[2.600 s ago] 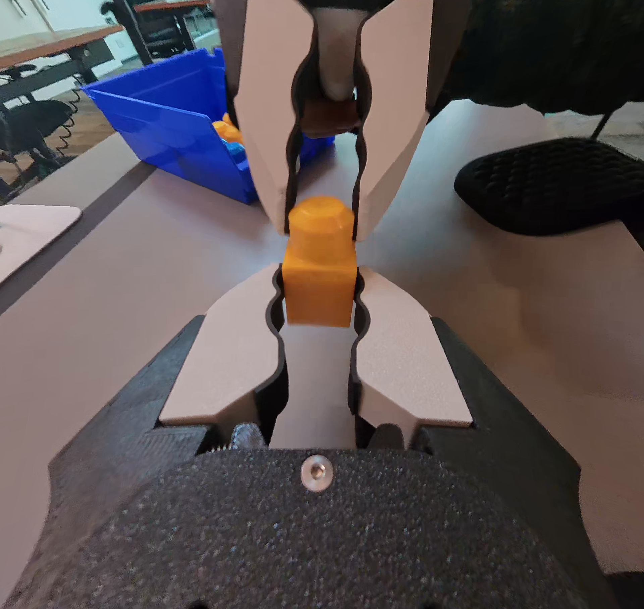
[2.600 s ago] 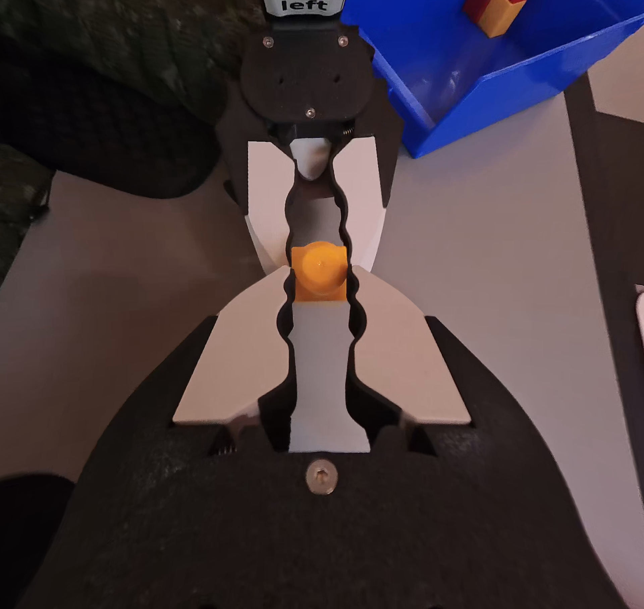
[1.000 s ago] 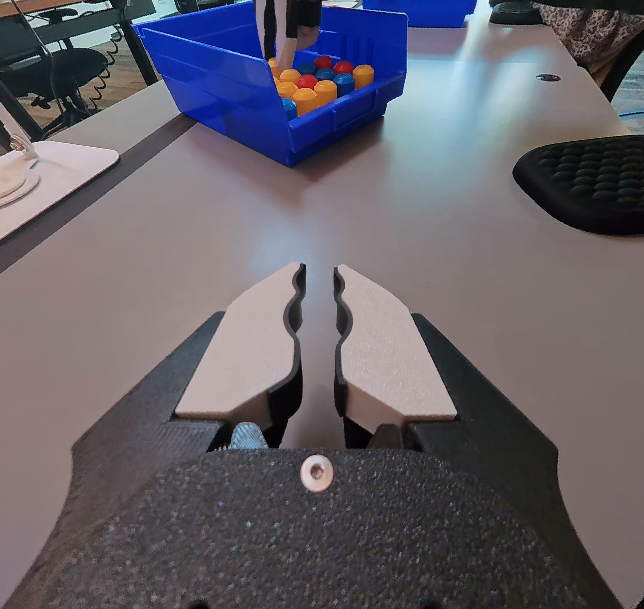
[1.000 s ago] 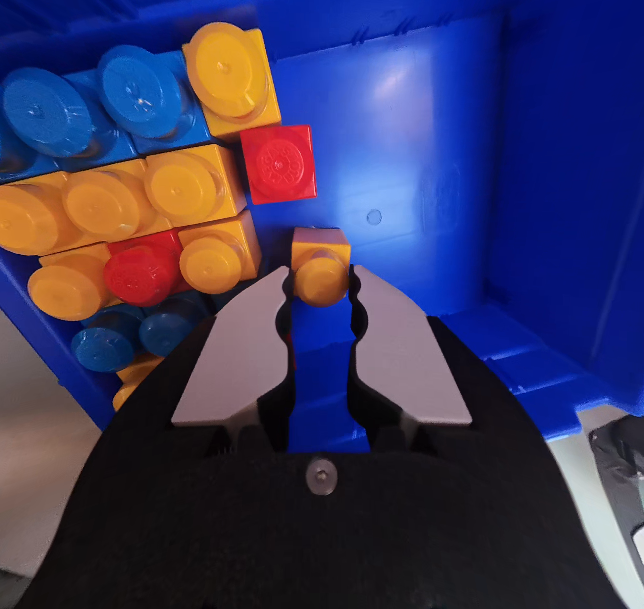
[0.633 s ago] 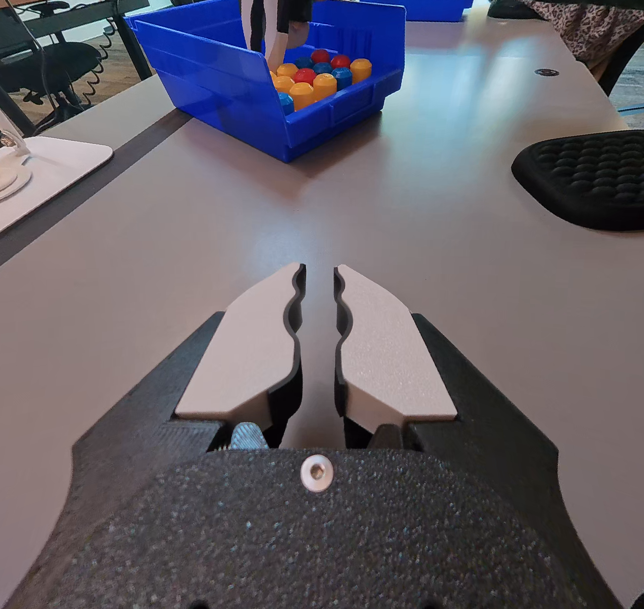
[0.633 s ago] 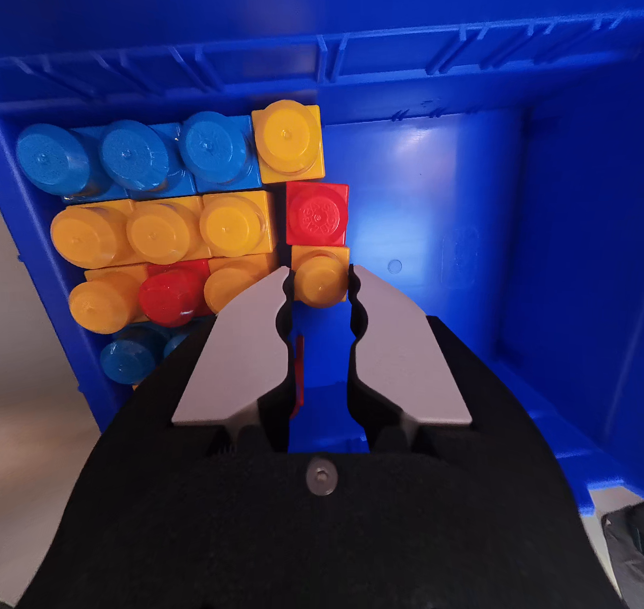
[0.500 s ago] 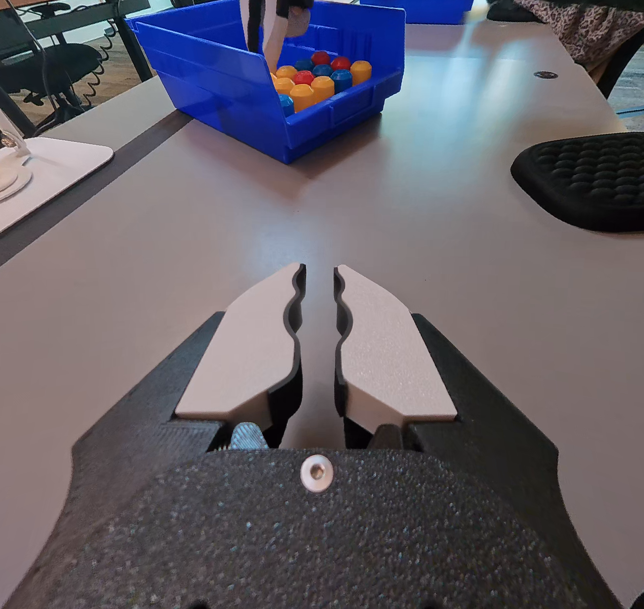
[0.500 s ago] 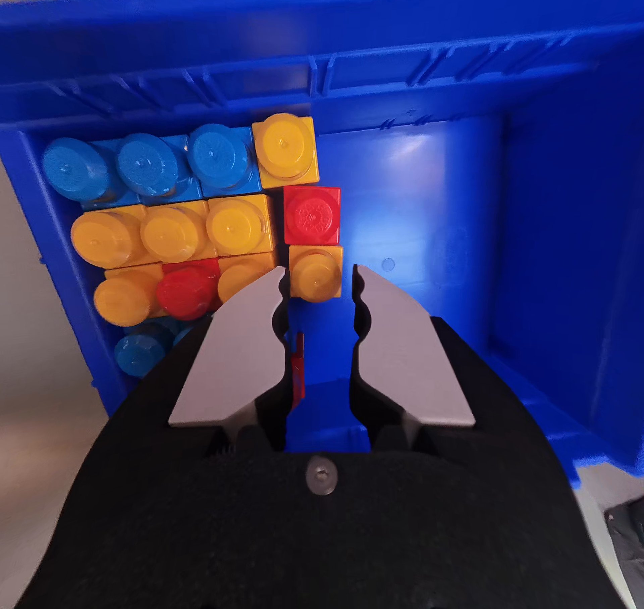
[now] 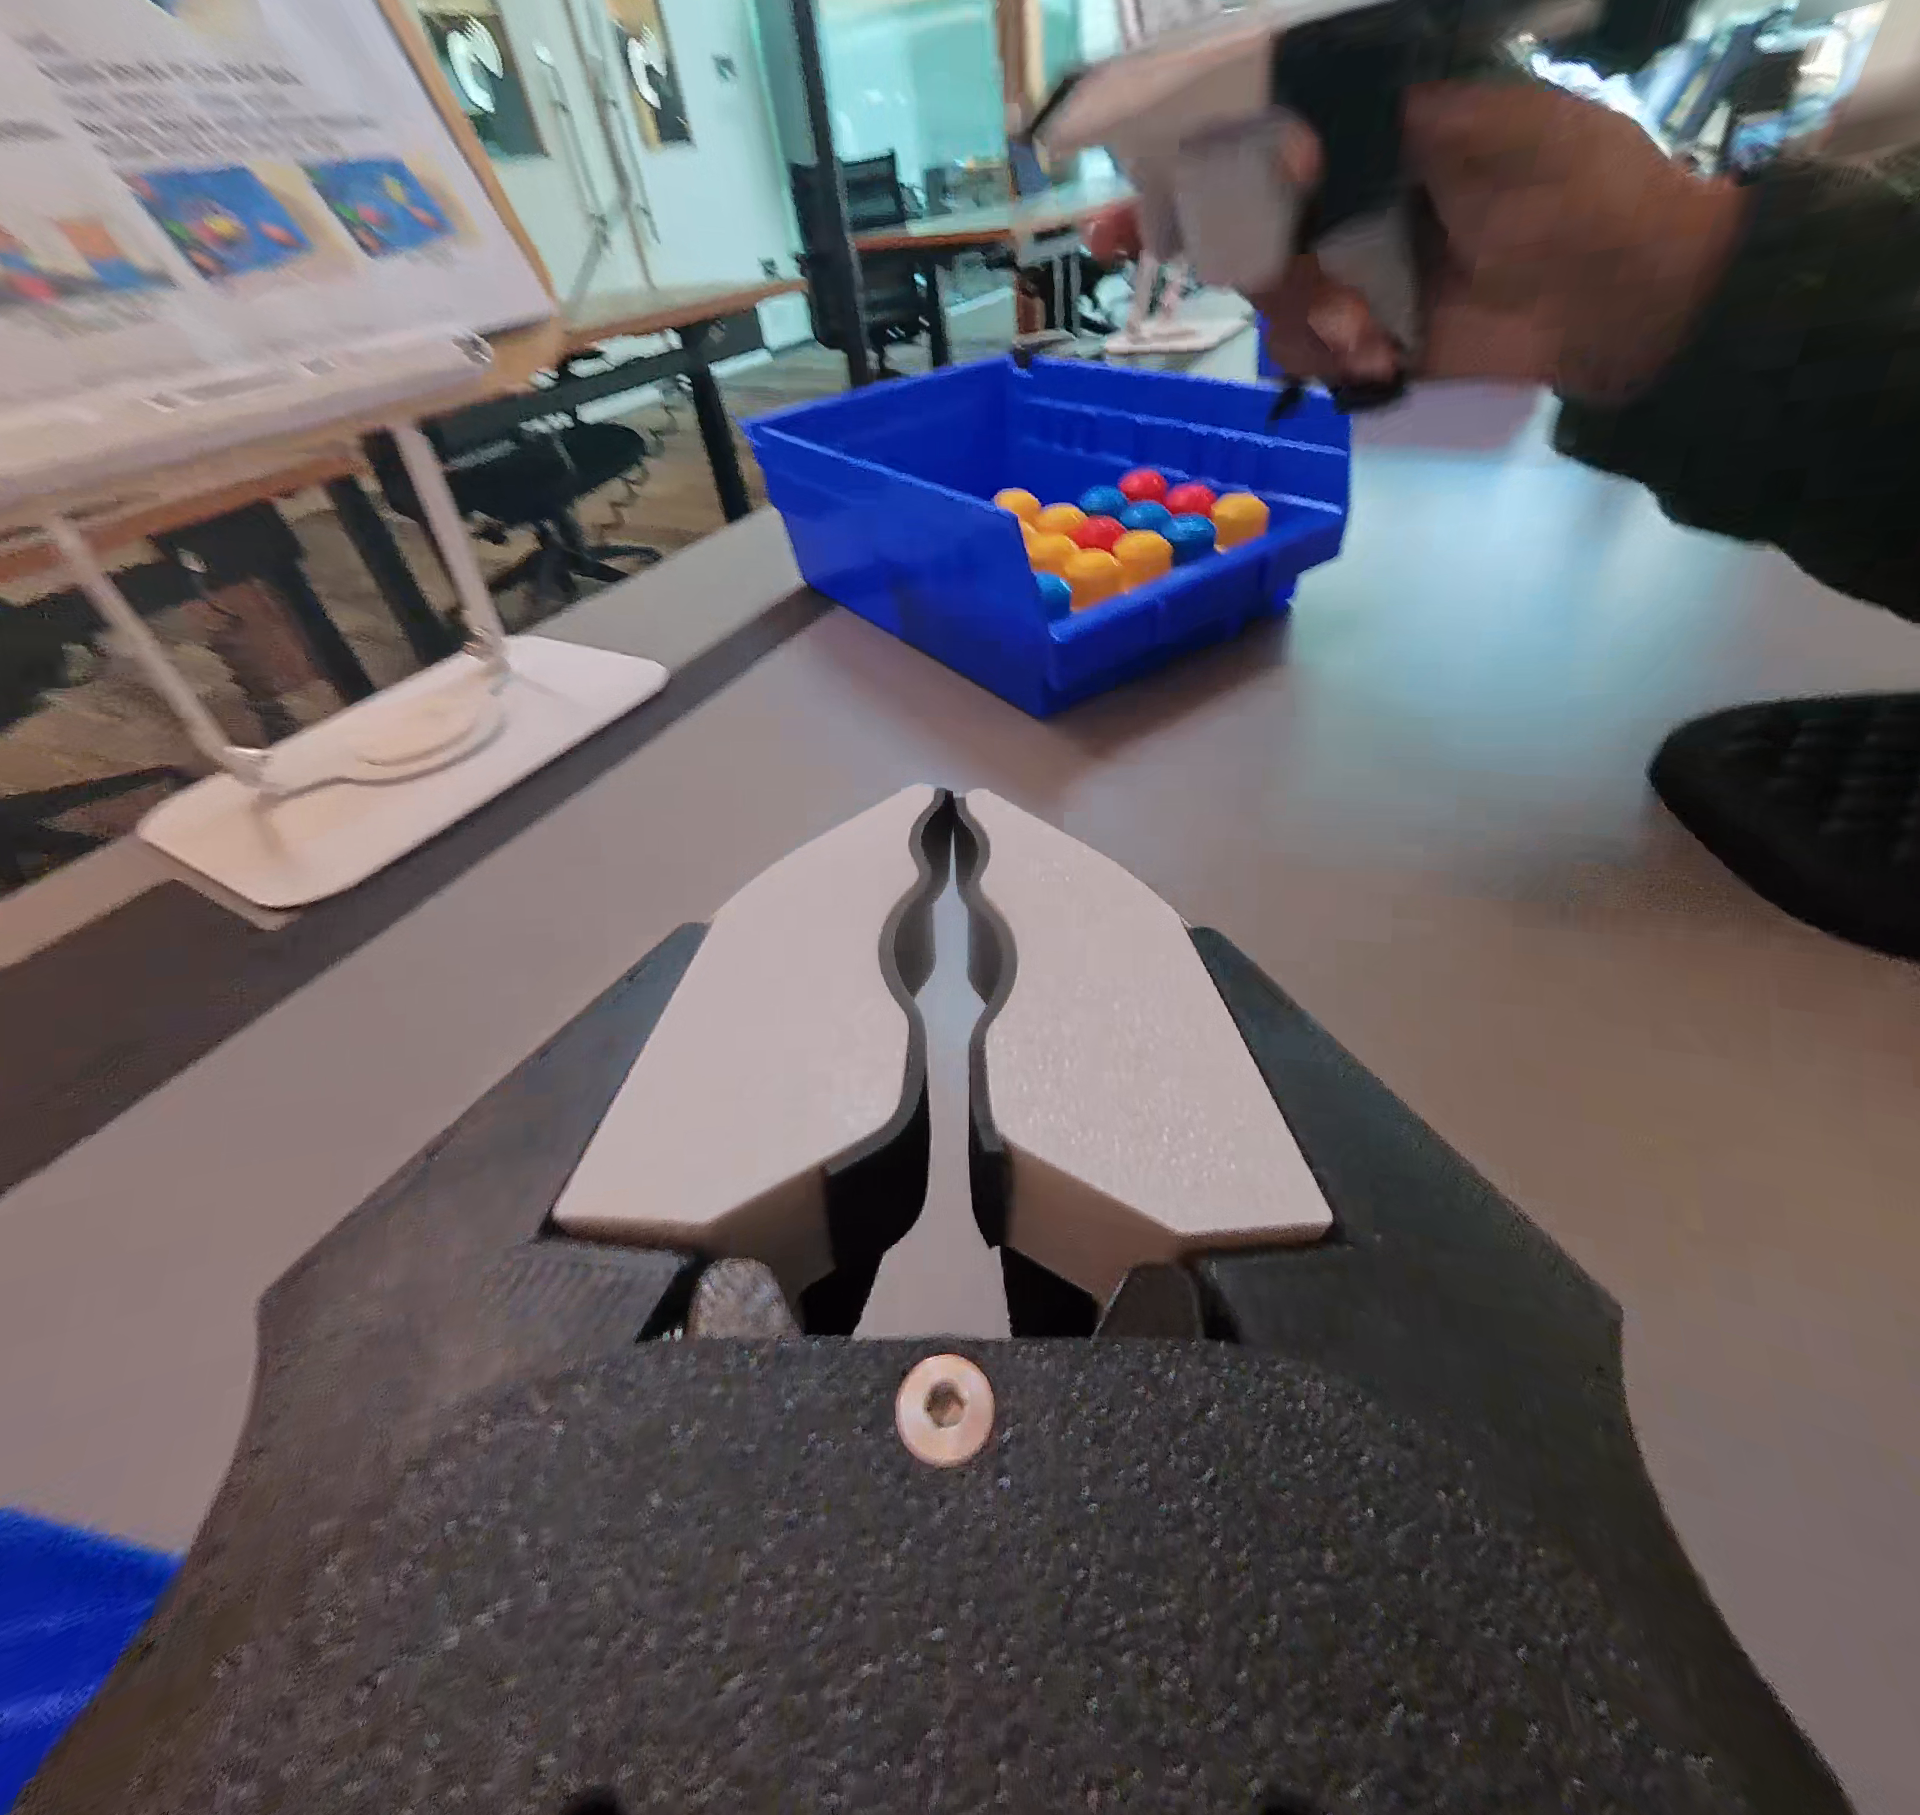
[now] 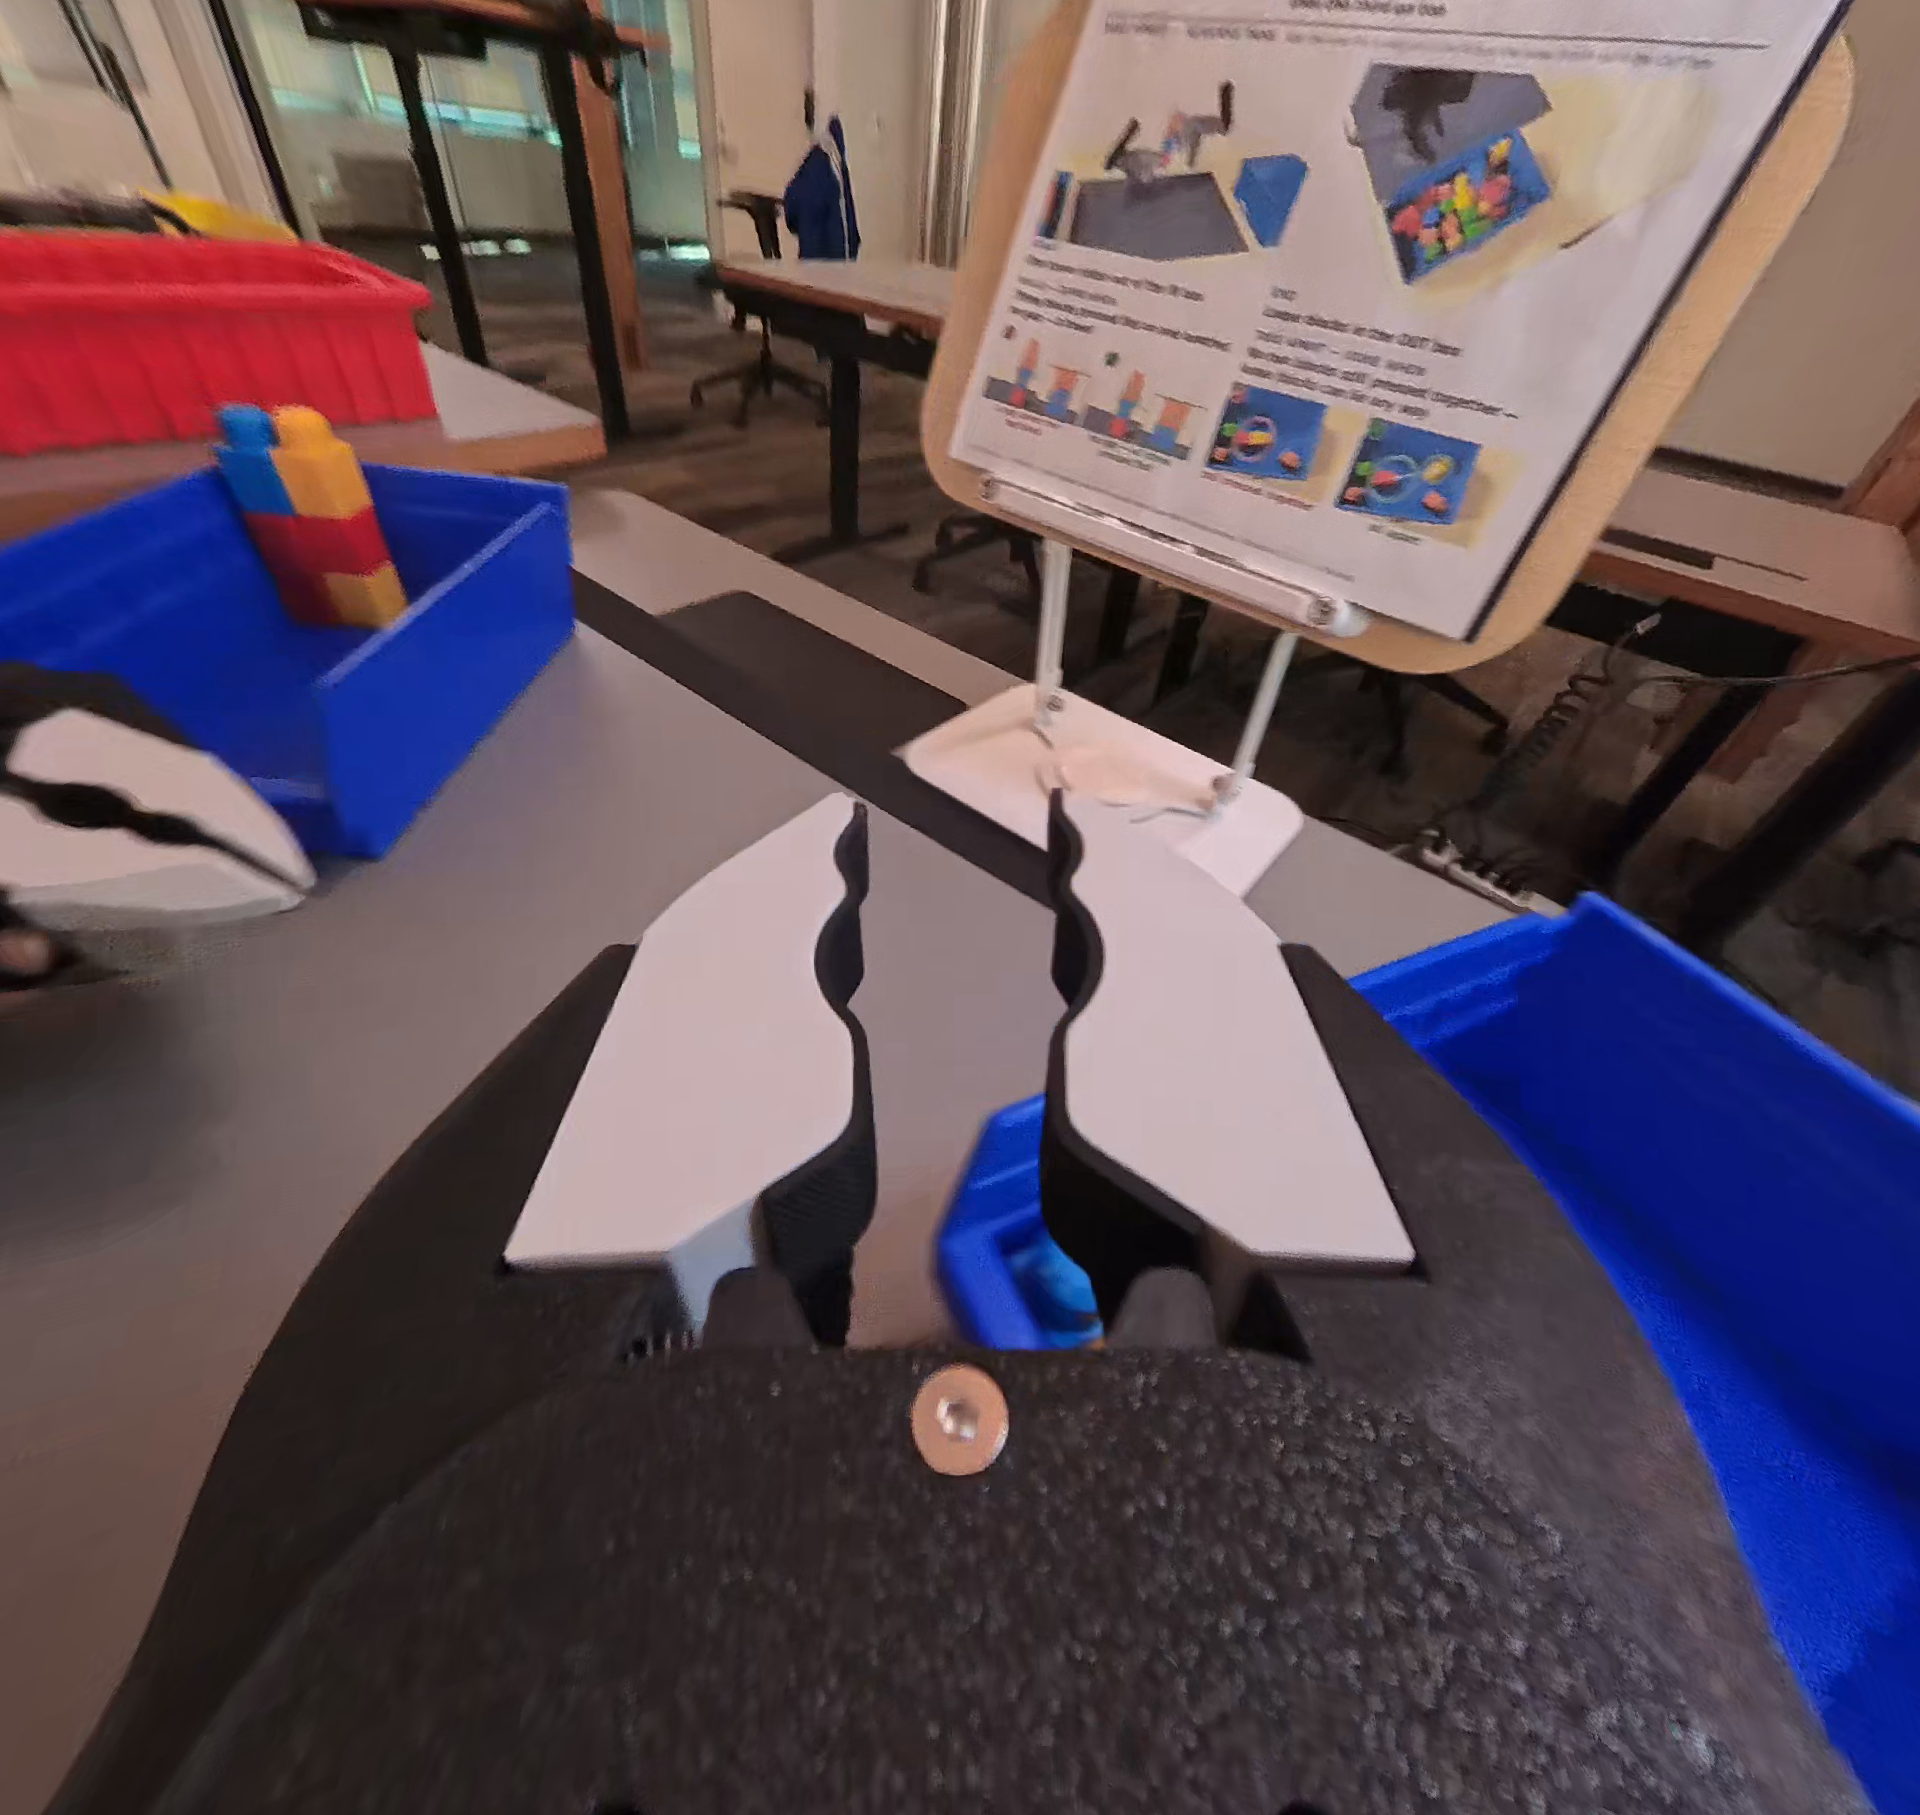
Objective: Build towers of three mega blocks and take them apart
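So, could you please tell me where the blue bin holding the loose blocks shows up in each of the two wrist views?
Left wrist view: the blue bin sits upper middle on the table, loose blocks inside.
Right wrist view: the same bin, by its place under the right gripper, fills the lower right edge.
Shared landmark: the instruction board on its white stand.

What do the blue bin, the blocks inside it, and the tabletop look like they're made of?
Blue bin: apparently rigid moulded plastic, with ribbed walls and a slight gloss. Blocks: likely hard plastic too, with smooth, shiny rounded studs in solid red, orange and blue. Tabletop: a smooth grey surface, possibly laminate, with soft window reflections; the material itself is uncertain.
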